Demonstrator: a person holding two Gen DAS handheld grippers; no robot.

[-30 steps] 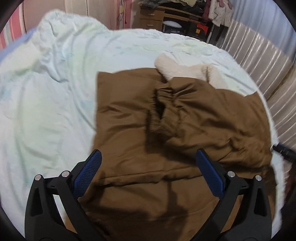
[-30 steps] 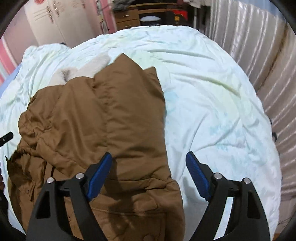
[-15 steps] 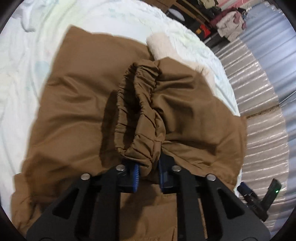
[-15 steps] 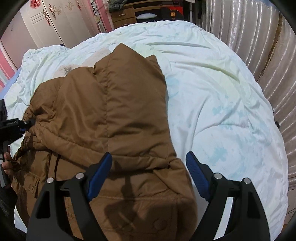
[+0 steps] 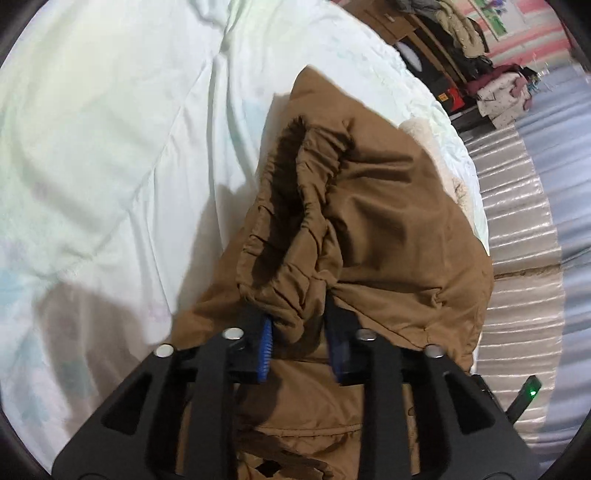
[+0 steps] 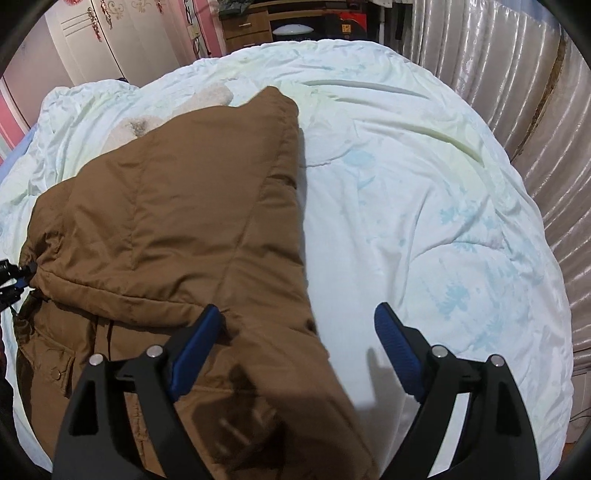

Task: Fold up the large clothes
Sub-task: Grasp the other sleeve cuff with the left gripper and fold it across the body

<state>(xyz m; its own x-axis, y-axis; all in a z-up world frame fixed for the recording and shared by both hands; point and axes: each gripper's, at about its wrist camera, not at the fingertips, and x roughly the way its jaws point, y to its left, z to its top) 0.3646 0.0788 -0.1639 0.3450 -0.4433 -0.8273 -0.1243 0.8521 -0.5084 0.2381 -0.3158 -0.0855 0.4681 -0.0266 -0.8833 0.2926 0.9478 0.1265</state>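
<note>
Since half a second ago, lifted and swung toward twelve o'clock: the elasticated sleeve cuff (image 5: pixel 295 236), carried by the left gripper (image 5: pixel 301 345) well up off the brown coat (image 6: pixel 173 229), baring more pale bedsheet (image 5: pixel 110 147) on the nine o'clock side. Clamped hard on the gathered cuff, ribbed blue pads (image 5: pixel 265 343) nearly meeting with only puckered fabric between them. Cuff opening a dark, ruffled oval, shirred along its rim; sleeve behind it smooth, slightly glossy woven shell, softly padded, falling in broad folds toward four o'clock. Cream fleece lining (image 5: pixel 417 133) peeking out at two o'clock, nubbly and matte.

Right gripper (image 6: pixel 297 332) spread wide, holding nothing, hovering above the coat's lower right edge: left pad over brown fabric, right pad over bare sheet. Coat lying at the middle of the bed, quilted with faint stitched seams, a folded panel running up to a blunt corner at twelve o'clock; a snap button (image 6: pixel 57 374) on a pocket flap at eight o'clock. Sheet crumpled, satin-smooth, printed with faint blue motifs. Pleated, shiny silver curtain (image 6: pixel 535 110) along the three o'clock side; wooden drawers (image 6: pixel 245 27) at twelve o'clock.
</note>
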